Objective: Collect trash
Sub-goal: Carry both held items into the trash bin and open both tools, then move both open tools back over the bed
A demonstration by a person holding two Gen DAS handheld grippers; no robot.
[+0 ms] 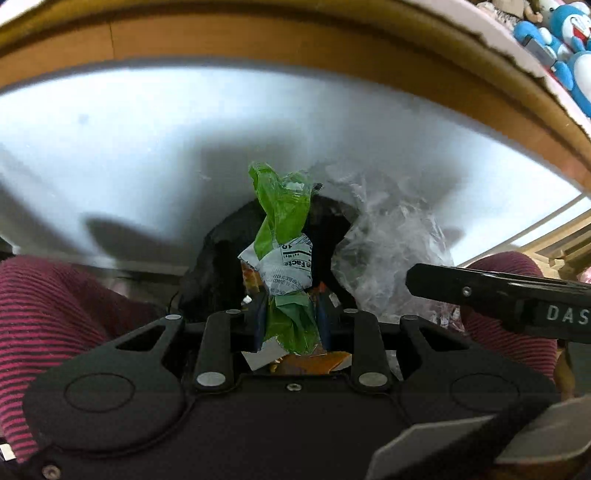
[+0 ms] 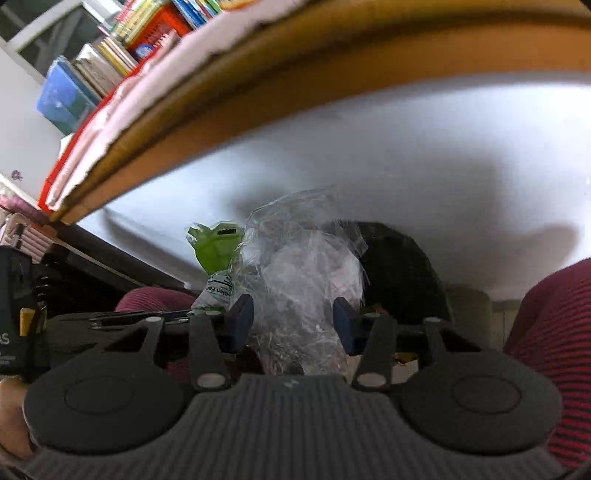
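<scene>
My left gripper [image 1: 291, 317] is shut on a twisted green and white wrapper [image 1: 284, 210], which sticks out upright past its blue pads. Orange scraps show beneath the pads. My right gripper [image 2: 291, 323] is shut on a crumpled wad of clear plastic film [image 2: 303, 266], with a blue pad [image 2: 240, 321] pressing on each side. Both bundles hang over the dark mouth of a black trash bag [image 1: 218, 266], which sits between the person's knees. The film [image 1: 391, 240] hangs right of the wrapper in the left wrist view. The wrapper [image 2: 214, 247] peeks out left of the film in the right wrist view.
A white tabletop [image 1: 147, 140] with a wooden rim [image 1: 258, 33] fills the space beyond the bag. Red-striped trouser legs [image 1: 55, 302] flank the bag on both sides. Books [image 2: 110, 55] stand on a shelf at the far left. Blue plush toys [image 1: 565, 33] sit at the far right.
</scene>
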